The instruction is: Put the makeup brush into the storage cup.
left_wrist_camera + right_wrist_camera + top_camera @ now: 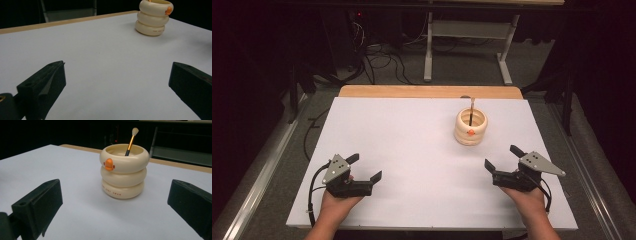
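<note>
A cream ringed holder (470, 127) with an orange beak mark stands upright on the white table (412, 140), right of centre toward the back. A thin brush (471, 111) with a pale tip stands inside it. In the right gripper view the holder (124, 171) and brush (131, 141) sit straight ahead of the jaws. The left gripper view has the holder (153, 17) at the far upper right. My left gripper (364, 168) rests at the front left, open and holding nothing. My right gripper (503, 158) rests at the front right, open with nothing between its jaws.
A wooden strip (430, 91) runs along the table's far edge. Beyond it a metal desk frame (468, 45) and loose cables (382, 62) lie on the dark floor. A rail (259, 165) runs along the left side.
</note>
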Available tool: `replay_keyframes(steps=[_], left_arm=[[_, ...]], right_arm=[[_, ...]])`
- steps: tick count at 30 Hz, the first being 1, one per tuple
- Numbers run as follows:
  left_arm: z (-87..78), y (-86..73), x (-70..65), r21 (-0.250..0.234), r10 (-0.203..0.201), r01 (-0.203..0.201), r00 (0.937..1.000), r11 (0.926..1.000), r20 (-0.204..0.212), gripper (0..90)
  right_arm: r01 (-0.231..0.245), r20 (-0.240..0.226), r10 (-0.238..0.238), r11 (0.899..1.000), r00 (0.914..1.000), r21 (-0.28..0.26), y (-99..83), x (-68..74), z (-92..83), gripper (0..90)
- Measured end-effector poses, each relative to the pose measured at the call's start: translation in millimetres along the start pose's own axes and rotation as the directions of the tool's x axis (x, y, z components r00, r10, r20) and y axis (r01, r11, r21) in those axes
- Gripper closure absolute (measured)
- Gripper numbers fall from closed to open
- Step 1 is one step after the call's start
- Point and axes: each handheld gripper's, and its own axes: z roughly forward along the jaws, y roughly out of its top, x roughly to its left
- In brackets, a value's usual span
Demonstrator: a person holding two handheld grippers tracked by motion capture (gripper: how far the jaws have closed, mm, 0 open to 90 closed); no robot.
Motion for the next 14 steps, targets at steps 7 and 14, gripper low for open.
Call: replay_keyframes(steps=[7, 14], left_arm=[[7.0, 0.7, -0.9, 0.006, 0.006, -0.006, 0.9998, 1.0000, 0.018, 1.6], [8.8, 2.2, -3.9, 0.002, 0.017, -0.017, 0.9993, 0.9999, 0.032, 1.6]], right_arm=[[-0.003, 0.012, 0.003, 1.000, 0.9999, 0.012, -4.0, -1.0, -0.9, 0.9], [-0.009, 0.020, 0.009, 1.000, 0.9998, 0.020, -6.3, 0.6, -0.6, 0.9]])
